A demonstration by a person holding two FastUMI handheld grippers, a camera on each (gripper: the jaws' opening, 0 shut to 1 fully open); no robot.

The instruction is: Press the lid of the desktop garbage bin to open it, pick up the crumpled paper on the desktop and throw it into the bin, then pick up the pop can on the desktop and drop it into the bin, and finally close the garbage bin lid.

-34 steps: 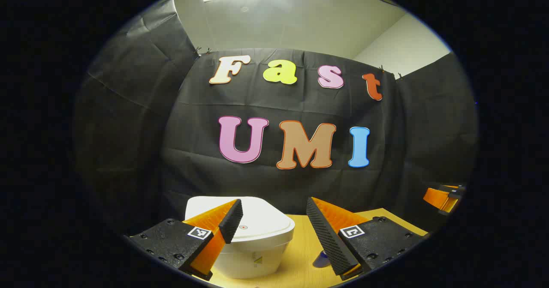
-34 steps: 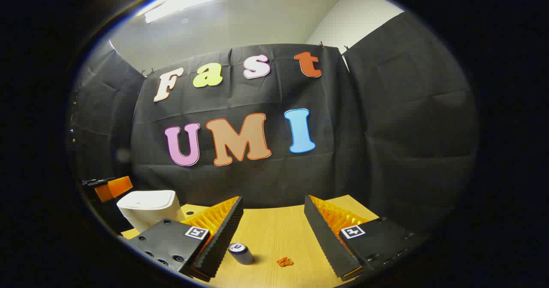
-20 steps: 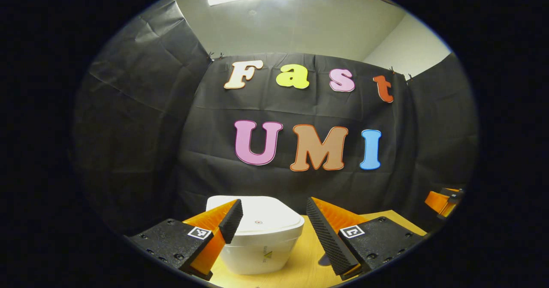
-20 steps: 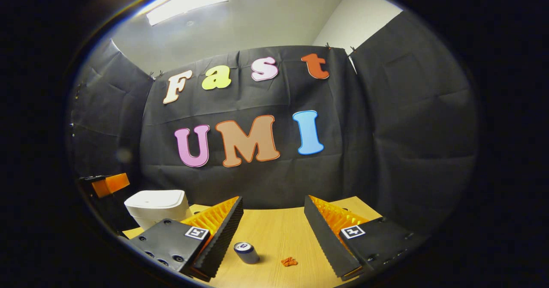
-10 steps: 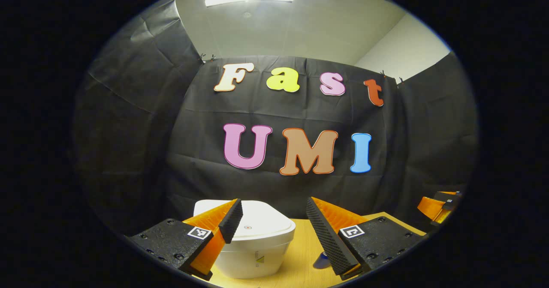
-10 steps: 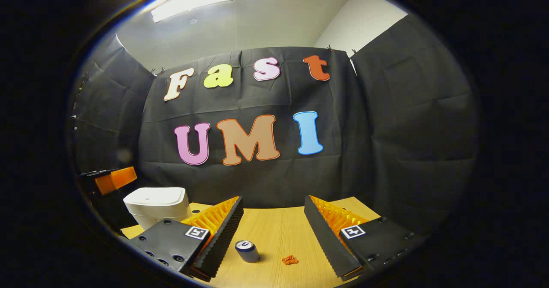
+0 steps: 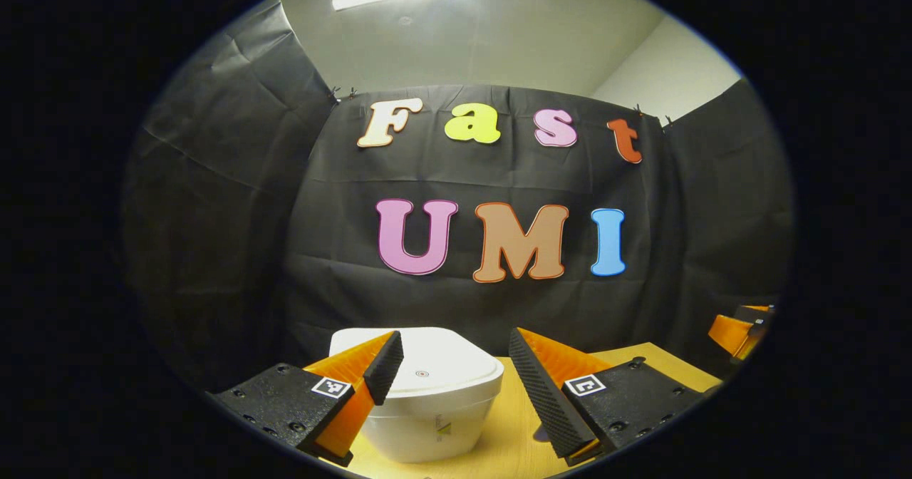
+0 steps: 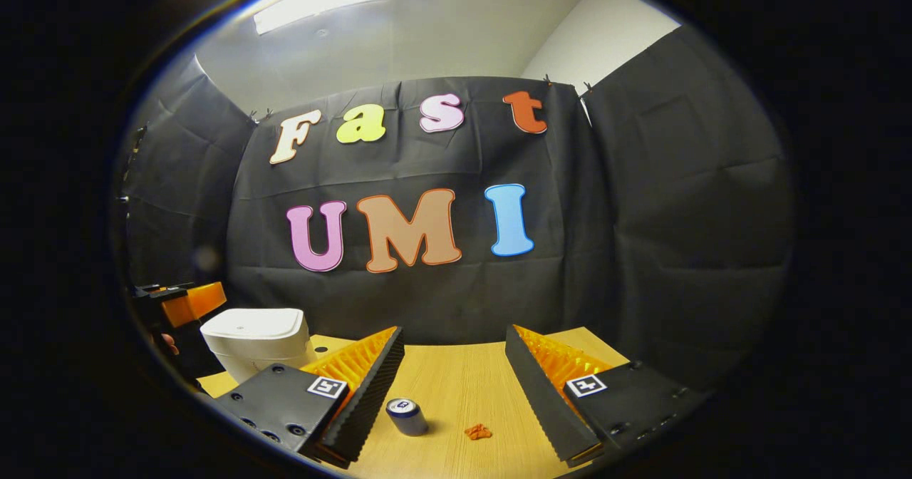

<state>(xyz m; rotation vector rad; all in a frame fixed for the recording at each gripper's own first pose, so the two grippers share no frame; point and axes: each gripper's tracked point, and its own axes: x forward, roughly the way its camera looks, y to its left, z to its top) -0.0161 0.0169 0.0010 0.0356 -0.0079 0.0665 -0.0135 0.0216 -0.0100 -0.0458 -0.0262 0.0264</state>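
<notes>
We see the white bin (image 7: 427, 400) at the bottom middle of the left gripper view, sitting on the wooden worktop (image 8: 463, 386) with its lid (image 7: 434, 368) down. The left gripper (image 7: 456, 372) hangs above it with its fingers wide apart, holding nothing. The lid looks like hard, smooth plastic, so we think a push near the small dot in its middle will work best.

In the right gripper view, the right gripper (image 8: 454, 376) is also spread apart and empty. Between its fingers, low in the frame, the can (image 8: 407, 416) stands upright with its top up, so its long side runs up and down. It looks light, smooth and easy to dent, so we would take it by its sides. Just right of it lies the tiny orange paper (image 8: 478, 432). It looks soft, light and flat, so we would pinch it low.
</notes>
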